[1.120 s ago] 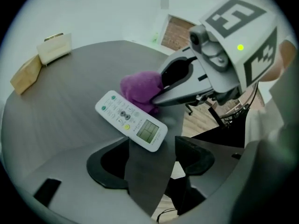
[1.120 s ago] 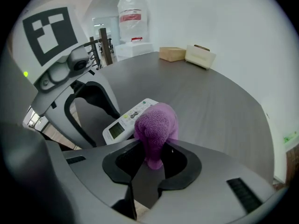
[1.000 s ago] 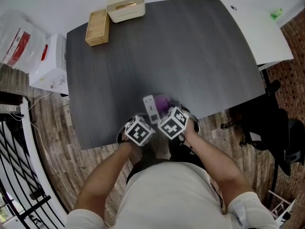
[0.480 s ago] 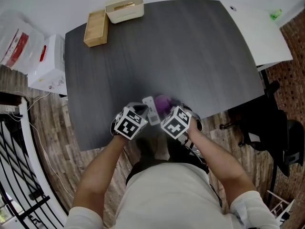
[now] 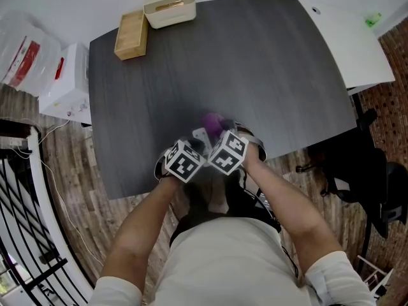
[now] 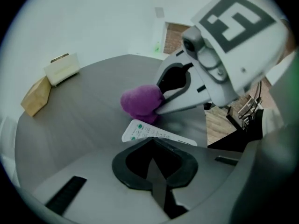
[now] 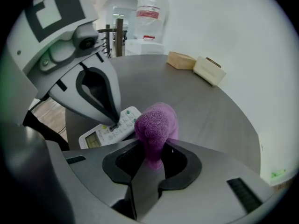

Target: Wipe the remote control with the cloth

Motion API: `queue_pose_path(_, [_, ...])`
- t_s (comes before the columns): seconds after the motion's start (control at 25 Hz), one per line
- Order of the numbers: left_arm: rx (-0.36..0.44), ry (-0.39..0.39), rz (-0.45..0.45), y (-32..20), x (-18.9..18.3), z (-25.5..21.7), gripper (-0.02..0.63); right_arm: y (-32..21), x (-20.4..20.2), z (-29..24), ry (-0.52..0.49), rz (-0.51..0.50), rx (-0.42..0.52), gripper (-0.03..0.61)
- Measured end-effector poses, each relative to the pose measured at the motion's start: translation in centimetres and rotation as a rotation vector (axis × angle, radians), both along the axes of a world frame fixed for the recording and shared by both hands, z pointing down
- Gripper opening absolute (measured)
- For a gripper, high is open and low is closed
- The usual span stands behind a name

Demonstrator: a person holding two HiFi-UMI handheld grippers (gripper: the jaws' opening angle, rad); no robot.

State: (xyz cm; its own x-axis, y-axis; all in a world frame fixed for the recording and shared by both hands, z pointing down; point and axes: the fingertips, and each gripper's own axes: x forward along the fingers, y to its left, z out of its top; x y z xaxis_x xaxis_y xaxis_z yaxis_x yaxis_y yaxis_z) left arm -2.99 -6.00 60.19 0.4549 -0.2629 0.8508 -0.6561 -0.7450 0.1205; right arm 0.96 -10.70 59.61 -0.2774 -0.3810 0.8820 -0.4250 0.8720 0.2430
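A white remote control (image 6: 154,133) lies on the dark grey table (image 5: 255,62) near its front edge. My left gripper (image 7: 113,123) is shut, and its closed tips rest on the remote's button face with nothing between them. A bunched purple cloth (image 7: 156,125) sits in my right gripper (image 7: 152,160), which is shut on it. The cloth hangs just beyond the remote's far end, at or just above the table. In the head view both marker cubes crowd over the remote (image 5: 199,134), and the cloth (image 5: 212,123) peeks out above them.
A wooden block (image 5: 131,35) and a cream box (image 5: 169,8) stand at the table's far left corner. A white desk (image 5: 347,37) adjoins the table on the right. A white box (image 5: 64,85) sits on the floor at left, a black chair (image 5: 357,164) at right.
My left gripper swung out to the left, then came back onto the remote. The cloth and right gripper moved a little farther from the table's edge.
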Motion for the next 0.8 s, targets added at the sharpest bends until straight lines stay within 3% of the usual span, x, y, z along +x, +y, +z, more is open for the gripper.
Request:
queue_pose_path(0.12, [0.007,-0.006,-0.031,0.0,0.0,0.0,0.003,2.6,-0.9,0.3,-0.009,-0.091,-0.025,0.107])
queue_pose_path(0.36, [0.012,-0.011,-0.080,-0.1,-0.2,0.0,0.003,5.7,-0.1,0.3,-0.054,-0.127,-0.131,0.107])
queue_pose_path(0.8, [0.017,-0.009,-0.111,-0.2,-0.4,0.1,0.002,12.7,2.2,0.1,0.018,-0.285,-0.232,0.106])
